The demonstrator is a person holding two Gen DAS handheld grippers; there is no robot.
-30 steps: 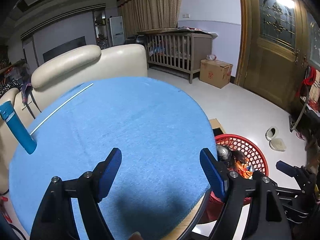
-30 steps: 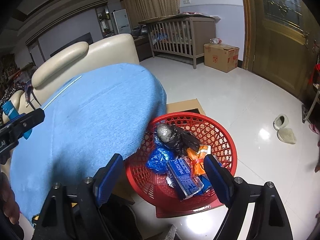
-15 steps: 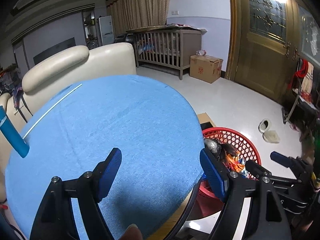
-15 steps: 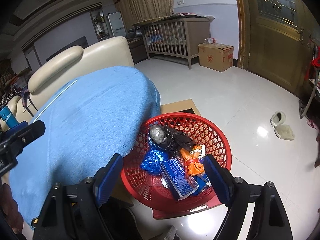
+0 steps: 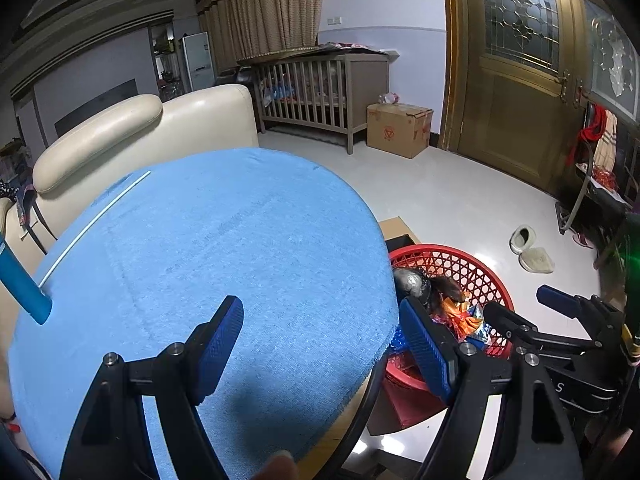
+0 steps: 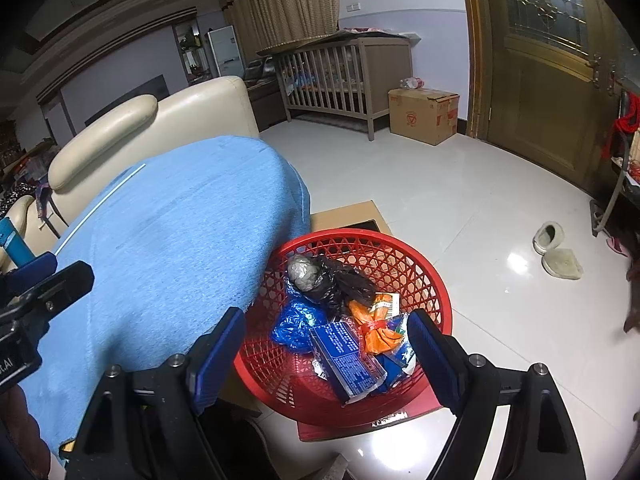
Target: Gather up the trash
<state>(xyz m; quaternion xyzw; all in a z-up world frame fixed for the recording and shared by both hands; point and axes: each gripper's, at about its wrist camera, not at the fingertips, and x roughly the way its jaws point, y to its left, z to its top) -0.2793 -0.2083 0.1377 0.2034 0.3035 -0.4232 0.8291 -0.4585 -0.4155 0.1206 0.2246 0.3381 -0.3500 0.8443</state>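
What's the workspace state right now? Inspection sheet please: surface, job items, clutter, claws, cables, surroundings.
Surface: round table under a blue cloth; a thin white stick lies near its far left edge.
Job's things: red basket on the floor beside the table, holding a black bag, blue wrapper, orange wrapper and a blue printed packet.
Clutter: blue cylinder at the table's left edge.
Claws: left claw open, empty, over the cloth; right claw open, empty, above the basket.
Cables: nothing seen.
Surroundings: cream sofa, crib, cardboard box, slippers, wooden door.
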